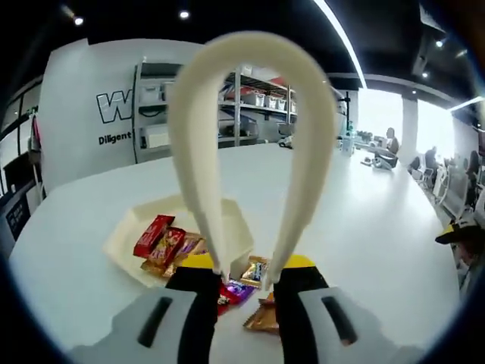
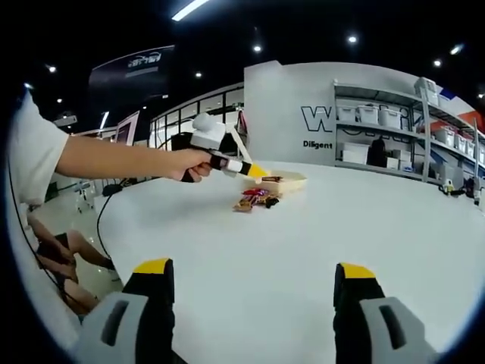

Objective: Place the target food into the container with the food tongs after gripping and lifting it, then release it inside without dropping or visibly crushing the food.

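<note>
1. Tongs: the cream plastic food tongs (image 1: 254, 144) are clamped at their 2 tip ends between the jaws of the left hand-held gripper (image 1: 246, 292), with the looped spring end pointing away from the camera. Judgement: gripped this way, a squeeze of the jaws should close the tongs.
2. Left hand-held gripper state: pinching the tongs, jaws part-closed on the 2 arms. In the right gripper view the same tool (image 2: 227, 163) is held out over the white round table (image 2: 364, 227) by a person's hand (image 2: 189, 163).
3. Container: the shallow cream angular tray (image 1: 125, 227) rests on the table, left of the tongs. It holds a red wrapped bar (image 1: 154, 234) and other foil-wrapped sweets (image 1: 173, 252) beside it.
4. Target food: loose wrapped sweets lie on the table just outside the tray, near the jaws, including a gold foil piece (image 1: 255, 271), a purple-and-red packet (image 1: 236, 292) and a copper-coloured wrapper (image 1: 263, 318). Which one is the target cannot be told.
5. Right hand-held gripper (image 2: 254, 292) state: spread wide, holding nothing, well apart from the sweets. Judgement: it is parked clear of the work.
6. Stage, as a judgement: no loose sweet is lifted; gripping remains to be done.
7. Risk: foil wrappers are slippery and soft, so light pressure suits them.
</note>
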